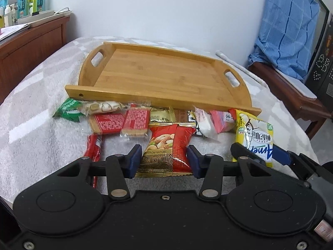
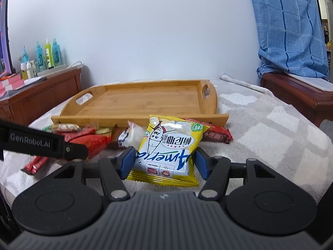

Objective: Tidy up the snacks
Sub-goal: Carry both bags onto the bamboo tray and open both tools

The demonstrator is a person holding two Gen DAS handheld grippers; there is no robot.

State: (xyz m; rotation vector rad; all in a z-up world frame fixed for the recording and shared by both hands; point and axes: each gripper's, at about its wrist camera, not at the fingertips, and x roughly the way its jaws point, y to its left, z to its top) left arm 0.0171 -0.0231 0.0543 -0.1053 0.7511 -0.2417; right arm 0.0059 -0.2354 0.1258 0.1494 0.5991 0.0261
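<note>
An empty bamboo tray (image 1: 158, 73) lies on the towel-covered surface; it also shows in the right wrist view (image 2: 145, 102). Several snack packs lie in a row along its near rim. My left gripper (image 1: 164, 158) is open, its blue pads on either side of a red and gold nut packet (image 1: 168, 148), touching or nearly so. My right gripper (image 2: 164, 160) is open around a yellow and white chip bag (image 2: 168, 148), also seen in the left wrist view (image 1: 255, 137). A red stick pack (image 1: 94, 145) lies left.
A green pack (image 1: 67, 109), red wafer packs (image 1: 122, 120), a white pack (image 1: 203, 123) and a pink pack (image 1: 221, 118) lie by the tray. A wooden cabinet with bottles (image 1: 31, 2) stands left. A bench with a blue cloth (image 1: 287, 27) stands right.
</note>
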